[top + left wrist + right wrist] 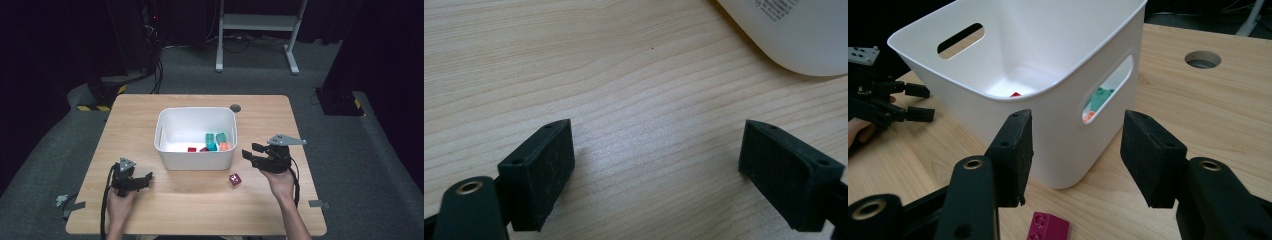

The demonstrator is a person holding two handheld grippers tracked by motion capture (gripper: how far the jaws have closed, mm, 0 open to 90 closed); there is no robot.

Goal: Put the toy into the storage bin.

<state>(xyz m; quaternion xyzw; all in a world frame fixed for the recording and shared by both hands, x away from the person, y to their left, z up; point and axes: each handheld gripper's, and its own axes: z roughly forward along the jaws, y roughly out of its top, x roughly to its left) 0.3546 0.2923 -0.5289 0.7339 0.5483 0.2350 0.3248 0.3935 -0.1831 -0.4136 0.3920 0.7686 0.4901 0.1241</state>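
While the brick waits: magenta brick [235, 179] lies on the bench [200, 210], just outside the white bin's [165, 155] near corner
Nearer hand: right hand-held gripper [252, 154], jaws half apart, empty
Direction: brick below, slightly toward the person
Left hand-held gripper [145, 178]: wide, empty, well apart

left gripper [656, 165] is hanging low over the bench [614, 75], its two black fingers [541, 172] standing wide apart with nothing between them. bare pale wood grain is running across the gap. the textured pads are facing each other; a brass-ringed screw hole is showing at the lower left finger mount. a rounded corner of the white bin [794, 35] is sitting at the top right, well clear of the fingers, with a small printed label at its upper edge, too blurred to read.
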